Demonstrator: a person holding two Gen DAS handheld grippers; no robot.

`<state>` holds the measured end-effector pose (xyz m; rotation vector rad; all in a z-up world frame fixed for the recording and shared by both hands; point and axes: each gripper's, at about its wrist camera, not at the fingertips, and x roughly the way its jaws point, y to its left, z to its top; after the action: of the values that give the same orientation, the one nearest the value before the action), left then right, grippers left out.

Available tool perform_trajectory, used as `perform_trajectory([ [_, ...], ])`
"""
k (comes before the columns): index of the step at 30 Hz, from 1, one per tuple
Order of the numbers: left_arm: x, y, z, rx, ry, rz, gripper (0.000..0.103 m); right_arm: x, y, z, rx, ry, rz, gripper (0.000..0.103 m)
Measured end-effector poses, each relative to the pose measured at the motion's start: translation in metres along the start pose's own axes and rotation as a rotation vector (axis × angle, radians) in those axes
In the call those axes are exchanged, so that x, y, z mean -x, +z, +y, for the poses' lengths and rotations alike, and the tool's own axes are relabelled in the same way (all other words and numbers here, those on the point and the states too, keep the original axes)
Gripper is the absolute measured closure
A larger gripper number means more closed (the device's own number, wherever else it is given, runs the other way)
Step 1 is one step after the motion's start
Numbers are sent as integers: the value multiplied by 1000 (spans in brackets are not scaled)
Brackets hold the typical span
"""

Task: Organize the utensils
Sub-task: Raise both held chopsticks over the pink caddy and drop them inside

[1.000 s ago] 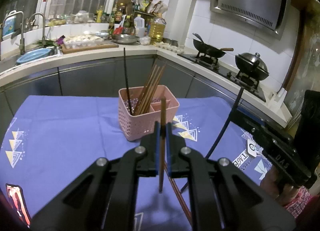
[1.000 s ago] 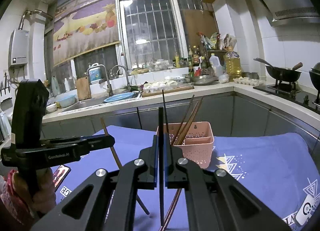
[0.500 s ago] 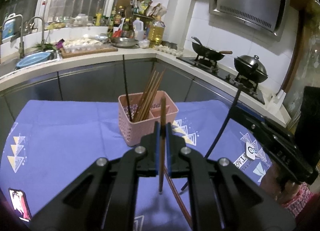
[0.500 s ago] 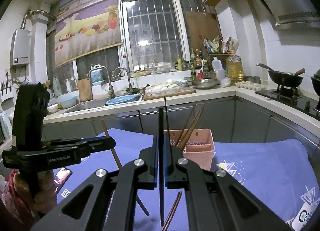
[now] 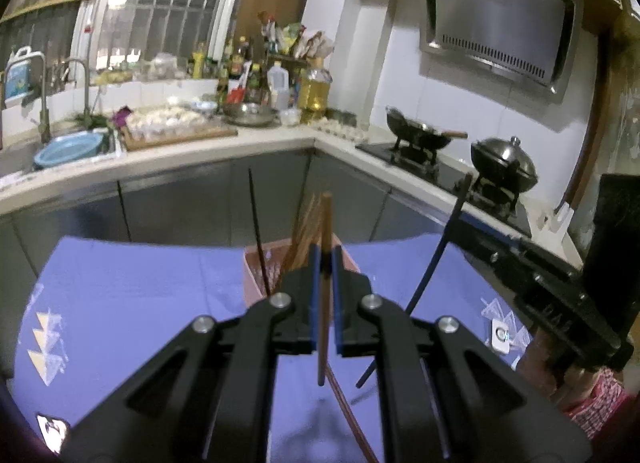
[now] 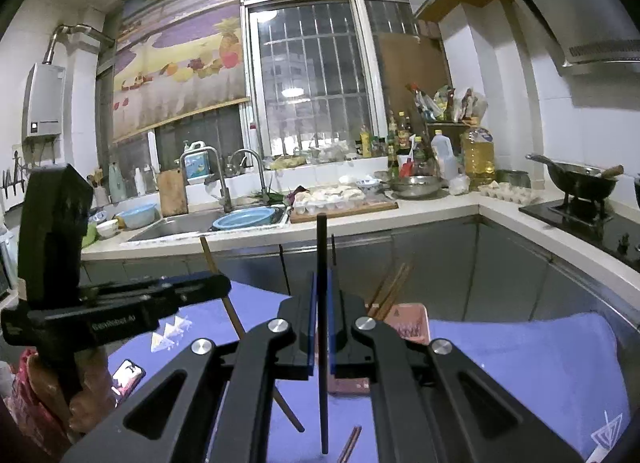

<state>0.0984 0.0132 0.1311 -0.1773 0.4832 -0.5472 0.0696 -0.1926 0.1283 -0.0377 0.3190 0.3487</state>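
Both claws closed, each on a single chopstick held above the blue-clothed worktop (image 5: 120,303).

The left claw (image 5: 325,259) pinches a plain brown wooden chopstick (image 5: 325,223) near upright, both ends clear of the pads. The right claw (image 6: 320,287) clamps a slim black chopstick (image 6: 321,247), also near vertical. Just beyond stands a pink perforated basket (image 6: 412,323) holding several brown sticks and one black one, leaning. Another brown chopstick (image 5: 352,419) lies flat on the cloth below the left claw.
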Motion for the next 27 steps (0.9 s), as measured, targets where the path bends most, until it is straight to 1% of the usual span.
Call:
perform_trajectory([
  [3,-1,26,3,-5,19,-33,98,-11,22,-4,-15,3,-14,98],
  [5,-3,40,4,-4,28,-49,98,-20,37,-5,-13,-11,-33,98],
  [9,-11,71,3,-21,69,-105,98,-41,62,-4,12,-33,-70,98],
  [12,-25,82,5,-25,99,-127,98,-62,69,-5,17,-46,-99,98],
  [15,-44,78,9,-31,142,-133,98,-83,64,-9,23,-66,-116,98],
  [17,-62,69,16,-17,154,-106,98,-101,55,-16,1,-73,-104,98],
  [20,-89,53,26,-7,177,-51,98,-124,40,-28,-37,-84,-59,98],
  [25,-131,26,42,26,209,55,98,-163,3,-47,-78,-111,71,98],
  [26,-140,20,47,44,218,92,94,-170,-4,-50,-89,-103,105,97],
  [27,-144,16,48,58,219,107,90,-175,-9,-52,-104,-97,140,95],
])
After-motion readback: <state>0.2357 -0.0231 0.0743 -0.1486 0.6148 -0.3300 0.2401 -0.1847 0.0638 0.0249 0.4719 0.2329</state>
